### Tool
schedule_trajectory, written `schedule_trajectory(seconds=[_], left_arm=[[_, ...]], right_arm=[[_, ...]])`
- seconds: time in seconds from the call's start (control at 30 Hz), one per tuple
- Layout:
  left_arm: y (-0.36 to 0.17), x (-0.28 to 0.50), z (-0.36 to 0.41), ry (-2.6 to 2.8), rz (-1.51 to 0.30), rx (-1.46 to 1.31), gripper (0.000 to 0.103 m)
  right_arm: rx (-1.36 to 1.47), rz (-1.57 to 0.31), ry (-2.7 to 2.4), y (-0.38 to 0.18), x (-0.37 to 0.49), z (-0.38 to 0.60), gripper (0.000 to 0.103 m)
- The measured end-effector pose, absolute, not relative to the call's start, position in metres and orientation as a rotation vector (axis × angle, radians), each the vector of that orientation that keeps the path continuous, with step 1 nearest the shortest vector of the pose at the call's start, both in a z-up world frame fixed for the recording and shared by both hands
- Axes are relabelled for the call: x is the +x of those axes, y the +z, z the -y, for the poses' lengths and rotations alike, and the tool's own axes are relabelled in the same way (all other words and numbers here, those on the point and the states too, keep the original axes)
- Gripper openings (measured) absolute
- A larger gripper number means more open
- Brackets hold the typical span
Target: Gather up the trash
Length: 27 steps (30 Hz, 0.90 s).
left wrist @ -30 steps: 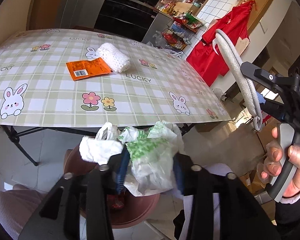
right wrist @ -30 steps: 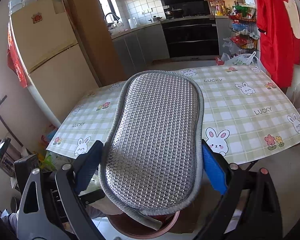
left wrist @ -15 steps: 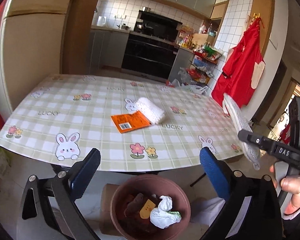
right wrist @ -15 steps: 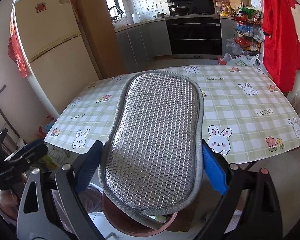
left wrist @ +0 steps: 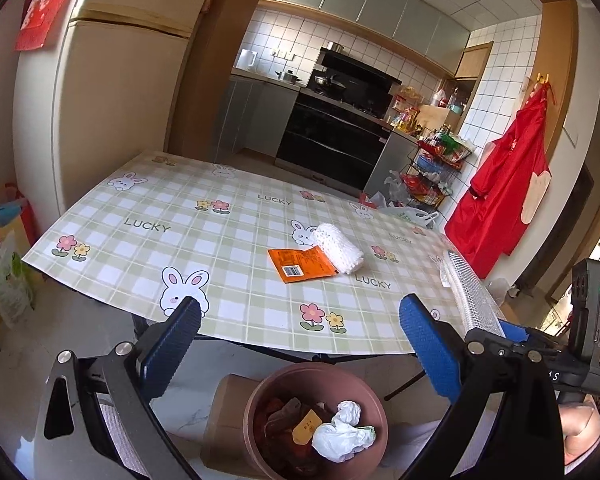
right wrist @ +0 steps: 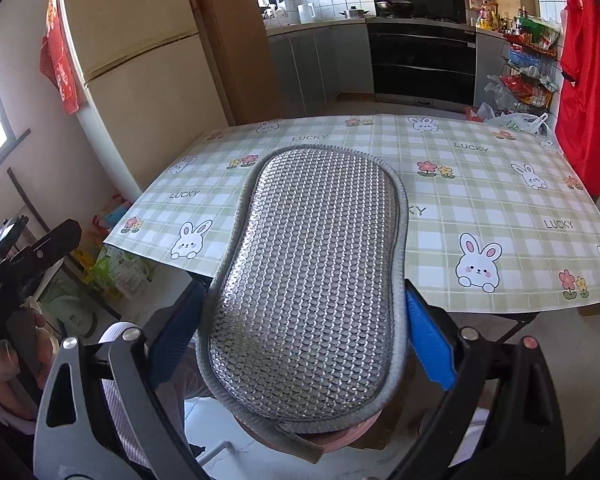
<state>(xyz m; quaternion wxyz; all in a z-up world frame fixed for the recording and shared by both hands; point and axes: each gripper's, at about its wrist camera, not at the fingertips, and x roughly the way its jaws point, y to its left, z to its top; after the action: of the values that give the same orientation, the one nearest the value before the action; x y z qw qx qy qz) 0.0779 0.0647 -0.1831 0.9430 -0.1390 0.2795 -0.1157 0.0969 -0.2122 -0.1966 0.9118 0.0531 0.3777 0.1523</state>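
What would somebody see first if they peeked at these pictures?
First, the big silvery scrubbing pad filling the right wrist view, pinched between the right gripper's blue fingers. Next, the bunny-and-flower tablecloth, where an orange packet lies touching a white foam net sleeve. Below the table's near edge sits a brown bin with crumpled white trash in it, between the left gripper's wide-open, empty fingers.

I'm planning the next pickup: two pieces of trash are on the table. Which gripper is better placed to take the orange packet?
Left. The left gripper is open and empty above the bin, facing the orange packet on the table. The right gripper is occupied, clamped on the scrubbing pad.
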Motion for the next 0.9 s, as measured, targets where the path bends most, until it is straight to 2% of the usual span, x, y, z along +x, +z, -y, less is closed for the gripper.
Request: schedule_trajectory(seconds=[0.3,0.9], left_arm=[[-0.187,0.074,-0.073,-0.223,-0.565,-0.304,0.097],[-0.196,0.081,-0.067,-0.222,-0.594,-0.292,0.097]], right_arm=[[0.031,-0.781,0.335,-0.196,0.095,0.188,0.097],[0.086,-0.754,0.19,-0.197,0.106,0.235,0.097]])
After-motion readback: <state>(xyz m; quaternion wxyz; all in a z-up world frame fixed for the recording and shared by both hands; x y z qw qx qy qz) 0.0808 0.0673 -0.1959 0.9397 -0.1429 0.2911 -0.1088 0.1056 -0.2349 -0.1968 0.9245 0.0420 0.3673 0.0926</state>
